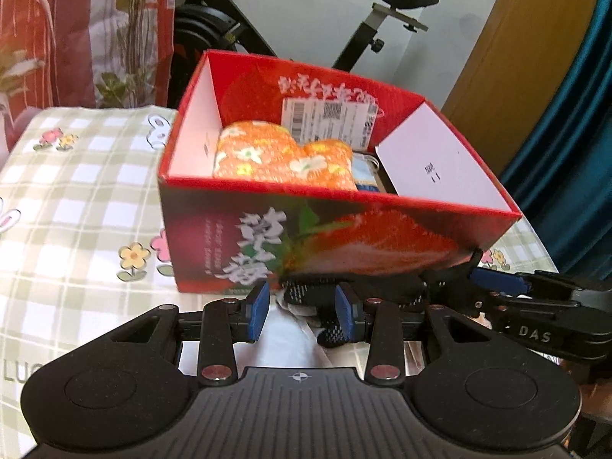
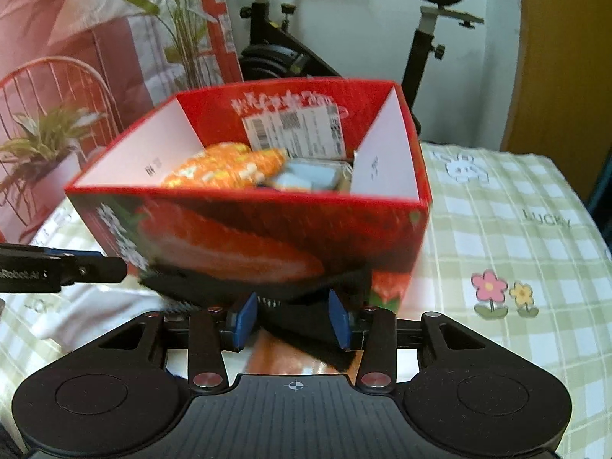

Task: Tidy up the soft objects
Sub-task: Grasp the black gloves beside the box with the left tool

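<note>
Red box [image 1: 325, 237] w/ strawberry print sits on checked cloth [image 1: 76, 191], open top, white inner walls. Inside: orange floral soft item [image 1: 283, 160] toward box's left, pale blue item [image 1: 365, 174] beside it on the right, touching; printed label [image 1: 329, 118] stuck on far inner wall. Just in front of box, on cloth: black fabric [image 1: 306, 290] w/ white dotted patches, lying flat, near edge against box's front wall. Left gripper [image 1: 302, 311] low over the black fabric, blue pads parted; right pad [image 1: 344, 315] seems to touch the fabric, left pad stands off it w/ white surface showing between, so no clamp seen. Right gripper [image 2: 292, 319] also low at box's front, over the same black fabric [image 2: 302, 321]; jaws partly apart, fabric lies between the pads, but blur means can't tell if they pinch it. Right gripper's body enters left view from the right side, just beside box's corner. Bkgd: exercise bike [image 1: 367, 19], blue curtain [image 1: 573, 134], floral hanging [image 1: 76, 30].
</note>
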`<state>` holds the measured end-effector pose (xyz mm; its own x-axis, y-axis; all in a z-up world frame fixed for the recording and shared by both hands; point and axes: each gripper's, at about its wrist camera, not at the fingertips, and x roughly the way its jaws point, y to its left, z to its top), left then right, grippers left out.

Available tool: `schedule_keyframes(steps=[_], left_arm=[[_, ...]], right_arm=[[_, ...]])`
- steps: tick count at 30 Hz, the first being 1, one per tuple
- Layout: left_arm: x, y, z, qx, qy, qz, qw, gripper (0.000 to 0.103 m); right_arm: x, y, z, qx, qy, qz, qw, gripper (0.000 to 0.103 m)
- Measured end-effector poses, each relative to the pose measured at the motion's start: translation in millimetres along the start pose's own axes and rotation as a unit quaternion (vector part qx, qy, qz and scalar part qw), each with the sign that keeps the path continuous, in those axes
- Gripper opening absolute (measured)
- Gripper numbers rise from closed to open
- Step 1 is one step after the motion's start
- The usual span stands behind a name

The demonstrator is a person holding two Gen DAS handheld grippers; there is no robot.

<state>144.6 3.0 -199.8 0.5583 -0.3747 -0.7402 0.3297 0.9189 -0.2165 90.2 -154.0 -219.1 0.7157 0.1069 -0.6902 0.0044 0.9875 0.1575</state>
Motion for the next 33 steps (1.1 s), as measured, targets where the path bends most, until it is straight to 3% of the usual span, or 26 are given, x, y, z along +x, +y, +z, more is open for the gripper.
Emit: schedule_keyframes(steps=[13, 24, 26, 28, 33], left_arm=[[31, -7, -5, -0.027, 0.023, -0.049, 0.9982, 0.055], [59, -7, -6, -0.102, 0.029, -0.103, 0.9890, 0.055], [61, -9, -7, -0.101, 0.027, -0.107, 0.9888, 0.052], [61, -13, -7, -0.085, 0.025, -0.110, 0.9900, 0.022], [56, -16, -6, -0.069, 0.018, -0.113, 0.9911, 0.013]], right_arm=[[7, -12, -18, 0.003, -0.017, 0.024, 1.000, 0.034], [7, -22, -23, 0.017, -0.028, 0.041, 0.999, 0.029], [6, -21, -24, 0.017, -0.031, 0.043, 0.998, 0.024], [6, -21, -25, 0.017, -0.032, 0.046, 0.998, 0.021], [5, -18, -26, 0.013, -0.032, 0.053, 0.998, 0.012]])
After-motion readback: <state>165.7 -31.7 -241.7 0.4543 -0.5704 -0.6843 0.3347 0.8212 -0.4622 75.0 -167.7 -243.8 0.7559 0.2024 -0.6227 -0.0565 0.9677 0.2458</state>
